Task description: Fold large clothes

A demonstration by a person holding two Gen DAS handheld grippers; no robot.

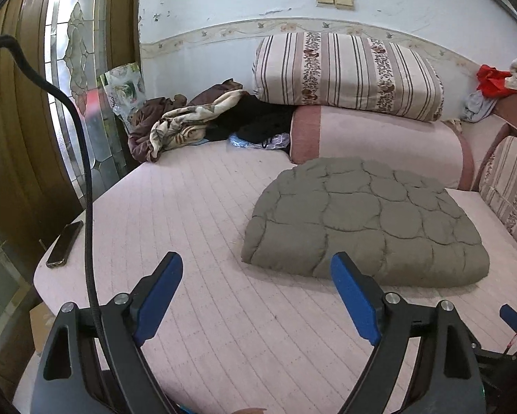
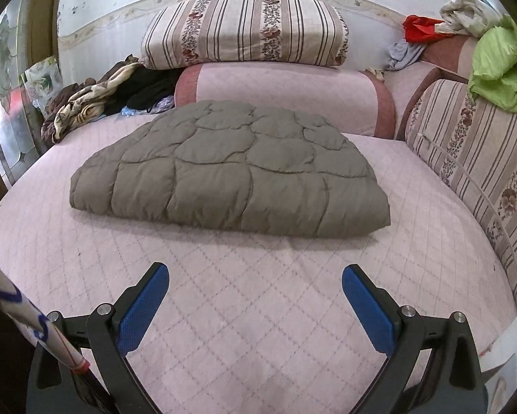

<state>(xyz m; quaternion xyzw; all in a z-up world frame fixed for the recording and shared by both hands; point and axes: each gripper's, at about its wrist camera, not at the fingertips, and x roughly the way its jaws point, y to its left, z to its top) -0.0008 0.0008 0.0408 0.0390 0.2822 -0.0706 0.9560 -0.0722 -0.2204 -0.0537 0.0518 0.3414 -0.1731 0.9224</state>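
Observation:
A grey-green quilted padded garment [image 1: 365, 220] lies folded into a compact bundle on the pink quilted bed [image 1: 196, 227]. It also shows in the right wrist view [image 2: 231, 169], on the bed [image 2: 251, 310]. My left gripper [image 1: 256, 265] is open and empty, above the bed, short of the bundle's near left corner. My right gripper [image 2: 255, 277] is open and empty, above the bed in front of the bundle's near edge. Neither touches the garment.
A striped floral folded quilt [image 1: 348, 72] rests on a pink bolster [image 1: 379, 141] by the wall. A heap of dark and beige clothes [image 1: 189, 120] lies at the back left. A phone [image 1: 64, 244] sits on the bed's left edge. A green cloth [image 2: 503, 69] tops striped cushions [image 2: 479, 158].

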